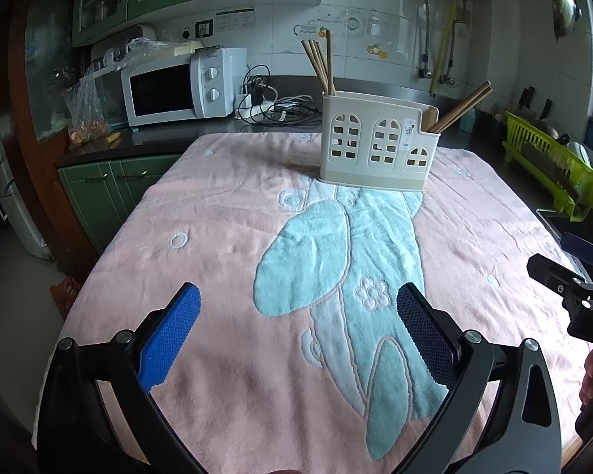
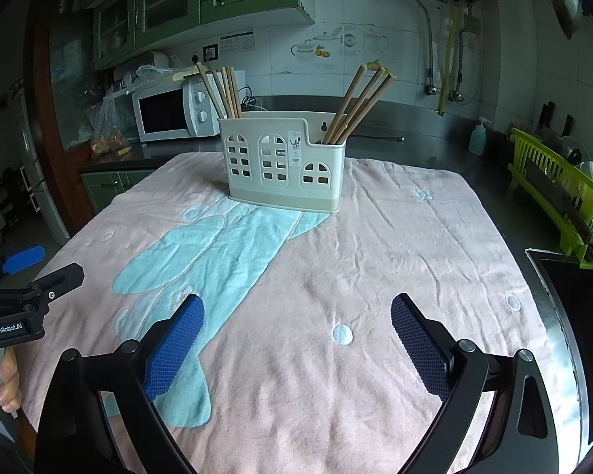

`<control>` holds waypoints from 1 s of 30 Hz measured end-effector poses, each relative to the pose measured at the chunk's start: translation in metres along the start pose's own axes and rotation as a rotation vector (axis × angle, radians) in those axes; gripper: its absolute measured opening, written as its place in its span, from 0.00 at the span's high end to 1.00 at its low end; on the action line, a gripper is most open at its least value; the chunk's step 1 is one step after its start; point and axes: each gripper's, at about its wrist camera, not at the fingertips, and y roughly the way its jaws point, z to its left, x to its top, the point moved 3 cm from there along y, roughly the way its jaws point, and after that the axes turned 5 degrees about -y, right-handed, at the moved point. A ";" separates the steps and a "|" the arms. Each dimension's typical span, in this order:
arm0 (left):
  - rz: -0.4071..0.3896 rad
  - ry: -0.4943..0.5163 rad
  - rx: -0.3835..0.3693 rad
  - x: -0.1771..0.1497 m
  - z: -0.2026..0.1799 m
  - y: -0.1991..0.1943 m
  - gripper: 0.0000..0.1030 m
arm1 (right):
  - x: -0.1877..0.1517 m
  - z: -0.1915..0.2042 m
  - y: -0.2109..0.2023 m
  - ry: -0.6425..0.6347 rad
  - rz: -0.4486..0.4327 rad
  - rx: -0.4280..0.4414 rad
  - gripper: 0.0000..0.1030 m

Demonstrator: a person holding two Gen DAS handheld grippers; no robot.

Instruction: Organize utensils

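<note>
A cream utensil holder (image 1: 377, 143) (image 2: 282, 162) with window cut-outs stands upright at the far side of a pink towel (image 1: 225, 260) (image 2: 375, 260). Wooden chopsticks (image 1: 320, 64) (image 2: 223, 91) lean in its left compartment, and more chopsticks (image 1: 464, 108) (image 2: 359, 102) lean in its right one. My left gripper (image 1: 298, 333) hovers open over the towel's near part, nothing between its blue pads. My right gripper (image 2: 296, 341) is likewise open and empty, well short of the holder. Each gripper appears at the edge of the other's view.
A white microwave (image 1: 178, 87) (image 2: 170, 112) and tangled cables (image 1: 272, 104) sit on the dark counter behind. A green dish rack (image 1: 557, 164) (image 2: 561, 193) stands at the right, beside a sink edge (image 2: 549, 272). A soap bottle (image 2: 477, 136) is at the back right.
</note>
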 end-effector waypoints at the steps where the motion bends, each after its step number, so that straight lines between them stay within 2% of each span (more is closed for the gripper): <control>1: 0.000 -0.001 -0.002 0.000 0.000 0.000 0.04 | 0.000 0.001 0.000 0.000 0.000 -0.001 0.10; 30: 0.007 0.012 -0.002 -0.002 -0.007 0.003 0.05 | -0.003 0.000 0.003 0.013 0.015 0.011 0.10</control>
